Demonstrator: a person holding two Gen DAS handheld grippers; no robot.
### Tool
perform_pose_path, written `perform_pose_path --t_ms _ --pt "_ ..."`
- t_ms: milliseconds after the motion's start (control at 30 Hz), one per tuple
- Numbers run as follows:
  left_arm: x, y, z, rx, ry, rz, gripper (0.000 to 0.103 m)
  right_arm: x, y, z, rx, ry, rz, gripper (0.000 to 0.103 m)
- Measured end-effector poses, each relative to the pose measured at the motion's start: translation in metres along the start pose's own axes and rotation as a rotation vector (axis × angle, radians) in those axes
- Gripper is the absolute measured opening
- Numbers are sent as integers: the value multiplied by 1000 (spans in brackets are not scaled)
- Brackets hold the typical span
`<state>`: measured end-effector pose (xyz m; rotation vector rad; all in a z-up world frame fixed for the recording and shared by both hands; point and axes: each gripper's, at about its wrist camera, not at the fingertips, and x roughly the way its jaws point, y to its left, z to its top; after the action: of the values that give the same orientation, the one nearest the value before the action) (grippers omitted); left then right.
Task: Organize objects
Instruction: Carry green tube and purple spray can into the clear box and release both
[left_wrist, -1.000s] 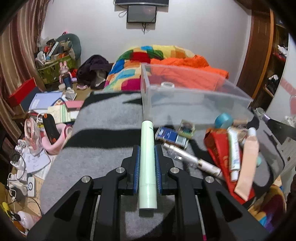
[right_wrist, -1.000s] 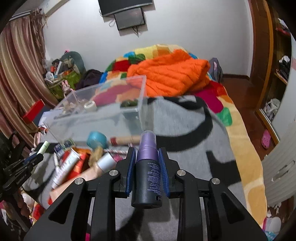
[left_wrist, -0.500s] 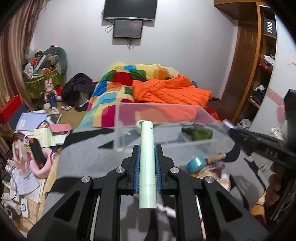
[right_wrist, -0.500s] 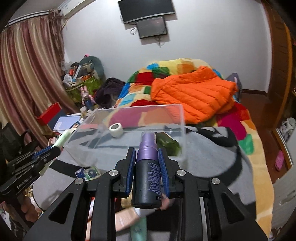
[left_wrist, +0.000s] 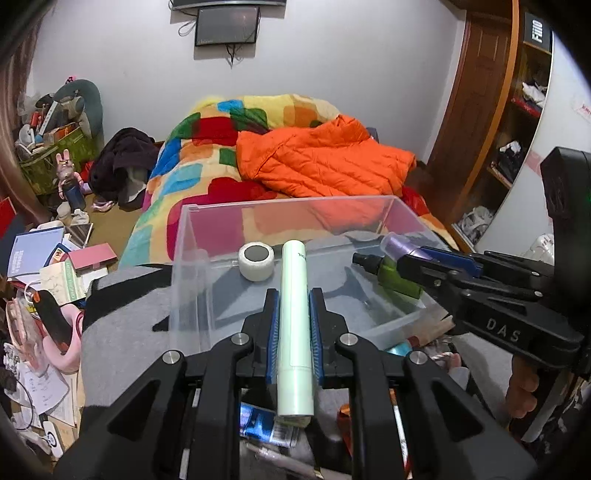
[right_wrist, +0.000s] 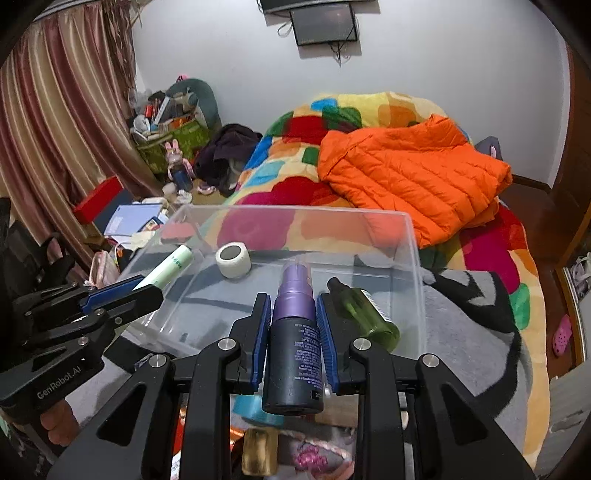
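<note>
Clear plastic bin (left_wrist: 192, 258) sits open-topped ahead; my left gripper (left_wrist: 293, 325) clamps the pale green tube (left_wrist: 294, 332), my right gripper (right_wrist: 294, 332) clamps the purple spray bottle (right_wrist: 294, 332), both over its near rim.

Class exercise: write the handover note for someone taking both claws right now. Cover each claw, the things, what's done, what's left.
Left claw: shut on pale green tube, at the clear bin.
Right claw: shut on purple-capped spray bottle, also at the bin.
Done: white tape roll and green bottle lie inside.
Left: release both; more toiletries lie in front of the bin.
</note>
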<state>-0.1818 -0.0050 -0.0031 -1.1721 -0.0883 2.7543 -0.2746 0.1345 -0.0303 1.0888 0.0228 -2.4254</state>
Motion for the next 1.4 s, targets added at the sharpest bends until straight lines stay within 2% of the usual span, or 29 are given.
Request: perform_pose_path --t_ms 333,533,667,733,867,1000,1167,1267,1400 --pt "18 -4 2 10 43 -19 15 21 2 1 -25 69 10 23" --pt "4 -6 1 23 13 -20 15 10 6 -2 -51 55 -12 24" --pt "-13 -11 0 38 -24 3 16 -6 9 -6 -62 27 -19 29" --pt "-23 -14 -1 43 -45 14 21 -18 10 -9 -72 1 -31 34" --pt "-45 -18 -8 46 -90 29 40 -41 12 -16 -81 -44 -44 45" --pt "-60 -23 -19 50 -119 47 59 -63 10 -26 -69 -75 -45 49" --pt "-72 -28 -43 56 -124 71 63 -81 4 -43 -47 -94 -54 51" --pt "-71 -31 -56 48 -90 52 70 -87 0 -58 -29 -82 -45 52" --pt "-65 -38 -75 51 -41 36 70 -86 -4 -82 -14 -31 -43 53"
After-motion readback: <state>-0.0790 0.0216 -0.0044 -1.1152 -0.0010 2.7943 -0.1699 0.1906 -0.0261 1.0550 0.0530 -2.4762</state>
